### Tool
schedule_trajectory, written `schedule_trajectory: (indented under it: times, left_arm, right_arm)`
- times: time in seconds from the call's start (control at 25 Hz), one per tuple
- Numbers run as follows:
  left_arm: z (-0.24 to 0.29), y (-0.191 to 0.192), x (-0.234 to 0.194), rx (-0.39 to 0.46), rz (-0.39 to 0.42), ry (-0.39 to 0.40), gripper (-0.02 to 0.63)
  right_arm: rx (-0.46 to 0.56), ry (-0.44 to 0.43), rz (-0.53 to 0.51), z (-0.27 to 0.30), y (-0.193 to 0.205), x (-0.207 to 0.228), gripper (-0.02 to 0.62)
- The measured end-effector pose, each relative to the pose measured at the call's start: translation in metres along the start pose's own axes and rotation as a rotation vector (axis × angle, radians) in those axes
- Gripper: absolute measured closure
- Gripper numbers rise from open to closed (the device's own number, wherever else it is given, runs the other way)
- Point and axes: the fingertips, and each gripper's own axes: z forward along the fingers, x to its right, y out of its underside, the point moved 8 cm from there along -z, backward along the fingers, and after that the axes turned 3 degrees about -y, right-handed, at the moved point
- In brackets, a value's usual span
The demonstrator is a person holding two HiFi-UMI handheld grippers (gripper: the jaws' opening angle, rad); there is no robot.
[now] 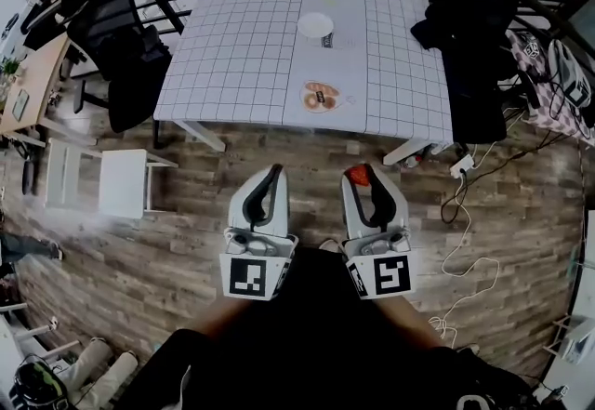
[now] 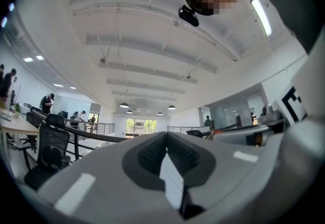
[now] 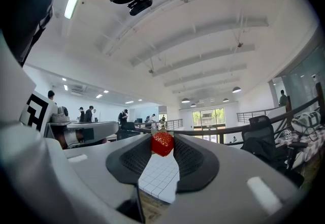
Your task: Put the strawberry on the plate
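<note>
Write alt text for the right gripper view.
The right gripper pinches a red strawberry between its jaw tips. A white gridded table shows through the gap below the strawberry, and a white beamed ceiling fills the upper half of the picture.

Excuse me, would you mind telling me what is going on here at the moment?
A person stands back from the checked table, holding a gripper in each hand. The right gripper is clamped on a red strawberry at its tips. The left gripper is shut with nothing in it. A white plate sits on the far part of the table, well ahead of both grippers, so the strawberry is not yet on it.
</note>
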Motion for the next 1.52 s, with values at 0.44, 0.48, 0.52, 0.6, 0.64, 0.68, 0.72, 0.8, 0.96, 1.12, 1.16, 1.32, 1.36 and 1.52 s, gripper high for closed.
schedule_trajectory:
  times: [0.44, 0.48, 0.52, 0.6, 0.64, 0.68, 0.72, 0.8, 0.96, 1.12, 1.16, 1.32, 1.36, 1.52]
  left_arm:
    - [-0.018, 0.023, 0.051, -0.038, 0.015, -0.064, 0.597]
    - [-0.017, 0.024, 0.056, -0.042, 0.016, -0.058, 0.597]
    - [-0.016, 0.024, 0.060, -0.047, 0.016, -0.048, 0.597]
    - [-0.012, 0.025, 0.069, -0.052, 0.016, -0.030, 0.597]
    - [-0.008, 0.026, 0.071, -0.054, 0.015, -0.024, 0.597]
    - [-0.005, 0.027, 0.074, -0.057, 0.013, -0.018, 0.597]
    - [-0.002, 0.028, 0.075, -0.058, 0.010, -0.013, 0.597]
    - [0.003, 0.030, 0.077, -0.059, 0.006, -0.003, 0.597]
    - [0.019, 0.037, 0.079, -0.059, -0.003, 0.027, 0.597]
    - [0.046, 0.040, 0.076, -0.047, -0.022, 0.056, 0.597]
    - [0.054, 0.040, 0.074, -0.044, -0.024, 0.065, 0.597]
    - [0.085, 0.045, 0.059, -0.047, -0.027, 0.090, 0.597]
    - [0.093, 0.048, 0.052, -0.052, -0.030, 0.089, 0.597]
    - [0.129, 0.057, 0.023, -0.063, -0.045, 0.081, 0.597]
  right_arm:
    - [-0.013, -0.011, -0.057, -0.058, 0.021, 0.036, 0.466]
    - [-0.013, -0.004, -0.039, -0.062, 0.022, 0.040, 0.466]
    - [-0.012, 0.006, -0.021, -0.066, 0.022, 0.043, 0.466]
    - [-0.010, 0.019, 0.000, -0.071, 0.023, 0.050, 0.466]
    - [-0.009, 0.024, 0.003, -0.073, 0.023, 0.053, 0.466]
    - [-0.004, 0.029, 0.006, -0.074, 0.024, 0.056, 0.466]
    - [0.003, 0.035, 0.010, -0.074, 0.025, 0.058, 0.466]
    - [0.005, 0.046, 0.018, -0.075, 0.027, 0.062, 0.466]
    - [-0.028, 0.071, 0.017, -0.074, 0.032, 0.072, 0.466]
    - [-0.032, 0.108, 0.008, -0.059, 0.031, 0.087, 0.466]
    - [-0.032, 0.115, 0.008, -0.054, 0.030, 0.091, 0.466]
    - [-0.042, 0.122, 0.013, -0.020, 0.031, 0.100, 0.466]
    - [-0.048, 0.119, 0.015, -0.009, 0.032, 0.101, 0.466]
    - [-0.070, 0.098, 0.015, 0.039, 0.037, 0.105, 0.466]
